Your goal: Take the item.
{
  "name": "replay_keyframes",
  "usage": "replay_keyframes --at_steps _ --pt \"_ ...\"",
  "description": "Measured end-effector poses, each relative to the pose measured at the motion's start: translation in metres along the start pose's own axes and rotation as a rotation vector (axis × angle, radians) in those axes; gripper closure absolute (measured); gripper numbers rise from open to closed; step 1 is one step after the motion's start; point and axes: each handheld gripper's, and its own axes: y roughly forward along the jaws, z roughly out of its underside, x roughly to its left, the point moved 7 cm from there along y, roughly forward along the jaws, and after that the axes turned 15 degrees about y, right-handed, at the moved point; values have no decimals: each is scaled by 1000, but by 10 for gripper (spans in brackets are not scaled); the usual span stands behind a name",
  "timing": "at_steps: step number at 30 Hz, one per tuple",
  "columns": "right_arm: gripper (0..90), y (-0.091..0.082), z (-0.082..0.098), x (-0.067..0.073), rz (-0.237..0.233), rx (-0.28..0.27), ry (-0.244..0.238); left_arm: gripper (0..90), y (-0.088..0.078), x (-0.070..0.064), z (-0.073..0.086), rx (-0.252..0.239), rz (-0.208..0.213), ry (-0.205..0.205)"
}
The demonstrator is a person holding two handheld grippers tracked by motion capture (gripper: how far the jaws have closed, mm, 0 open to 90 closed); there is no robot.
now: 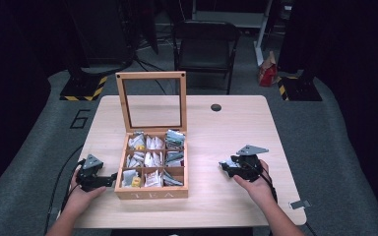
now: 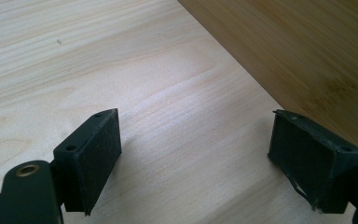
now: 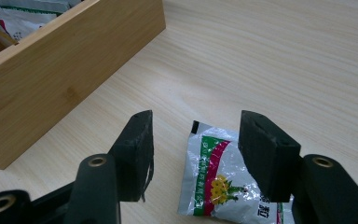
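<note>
Sachet flat between parted right fingers

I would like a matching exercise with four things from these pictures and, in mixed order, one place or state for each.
Things:
1. tea box
2. tea sachet
3. left gripper
4. black chair

Places or states:
A. lying flat on the table between open jaws
B. behind the table
C. lid standing up
D. open over bare wood beside the box

Pairs: 1-C, 2-A, 3-D, 4-B
</note>
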Motion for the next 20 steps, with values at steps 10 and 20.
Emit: replay_keyframes --at_steps 10,20 --pt "442 -3 2 8 -16 -1 -33 162 0 0 0 0 0 0" --pt "414 2 13 17 -13 -1 -77 162 0 0 0 0 0 0"
